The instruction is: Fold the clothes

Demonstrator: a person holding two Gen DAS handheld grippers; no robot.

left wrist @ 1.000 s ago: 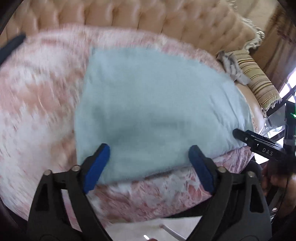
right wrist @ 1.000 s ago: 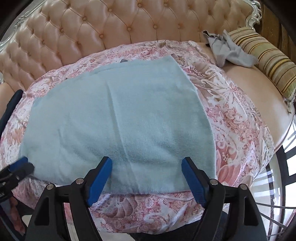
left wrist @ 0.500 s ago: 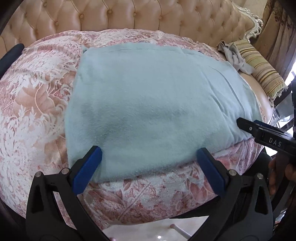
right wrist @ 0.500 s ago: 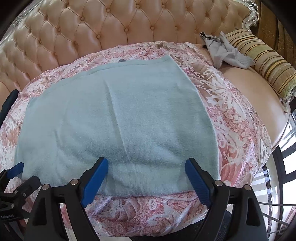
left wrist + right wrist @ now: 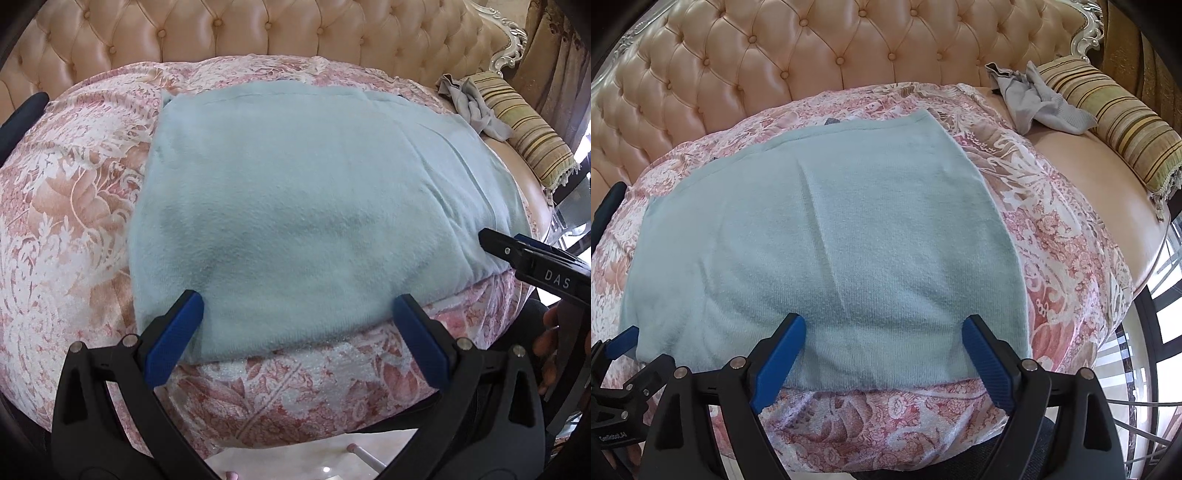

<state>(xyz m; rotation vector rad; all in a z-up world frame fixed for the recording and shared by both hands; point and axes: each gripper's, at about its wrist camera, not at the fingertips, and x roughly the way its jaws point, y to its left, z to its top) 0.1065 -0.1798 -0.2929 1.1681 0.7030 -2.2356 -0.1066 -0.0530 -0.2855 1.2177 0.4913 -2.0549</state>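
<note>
A pale blue cloth [image 5: 314, 221] [image 5: 831, 251] lies spread flat on a pink floral cover [image 5: 66, 221] [image 5: 1063, 251] over a sofa seat. My left gripper [image 5: 295, 325] hovers open at the cloth's near edge toward its left side, nothing between its blue fingertips. My right gripper [image 5: 882, 343] stands open over the near edge toward the right corner, also empty. Each gripper shows in the other's view: the right one [image 5: 535, 262] at the cloth's right edge, the left one [image 5: 617, 354] at its left corner.
A tufted beige sofa back [image 5: 812, 55] runs behind. A crumpled grey garment [image 5: 1034, 99] [image 5: 476, 107] lies against a striped bolster cushion [image 5: 1115, 125] [image 5: 528, 144] at the far right. Pale floor [image 5: 295, 461] shows below the seat's front. A hand [image 5: 554, 339] holds the right tool.
Both grippers have pulled back and lowered slightly toward the cloth's near edge; the left view has steadied from blur. The cloth has not moved. Both stay open.
</note>
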